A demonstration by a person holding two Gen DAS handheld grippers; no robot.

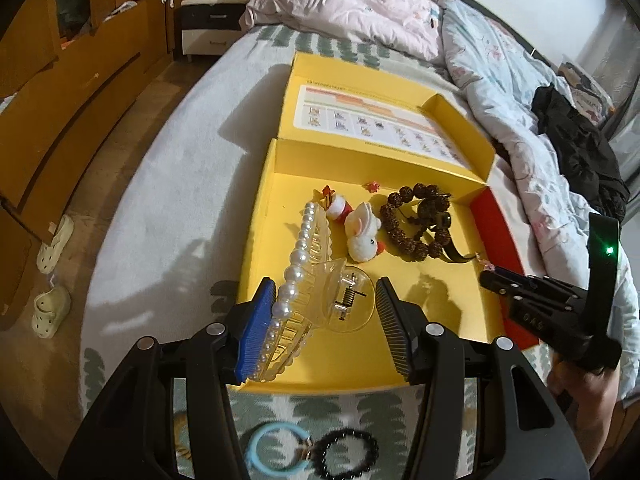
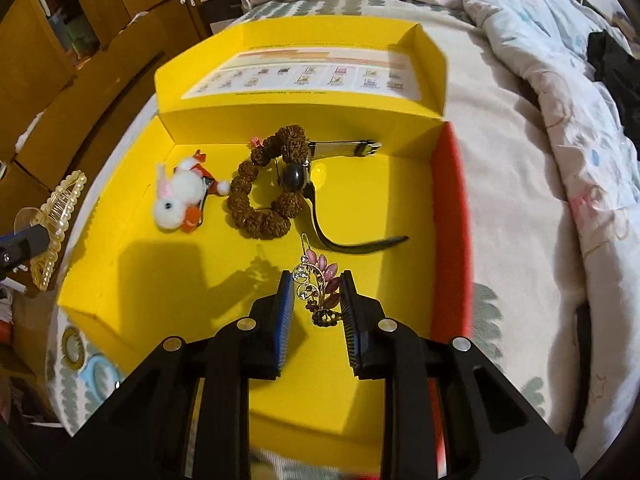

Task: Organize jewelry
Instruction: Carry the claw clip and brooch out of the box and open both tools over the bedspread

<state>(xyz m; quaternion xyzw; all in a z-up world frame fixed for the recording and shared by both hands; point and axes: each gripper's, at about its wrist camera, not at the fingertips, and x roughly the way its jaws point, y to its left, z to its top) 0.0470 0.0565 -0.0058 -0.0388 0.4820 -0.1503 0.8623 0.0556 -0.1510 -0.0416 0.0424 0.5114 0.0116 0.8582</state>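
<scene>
A yellow box lies open on the bed, also in the right wrist view. In it lie a white plush bunny clip, a brown bead bracelet and a black watch. My left gripper is shut on a clear pearl hair claw over the box's near left part; the claw also shows in the right wrist view. My right gripper is shut on a pink jewelled hair clip above the box floor. The right gripper shows in the left view.
A blue ring and a black bead bracelet lie on the patterned bedspread before the box. Crumpled quilts and black clothing lie at the right. Wooden cabinets and slippers are left of the bed.
</scene>
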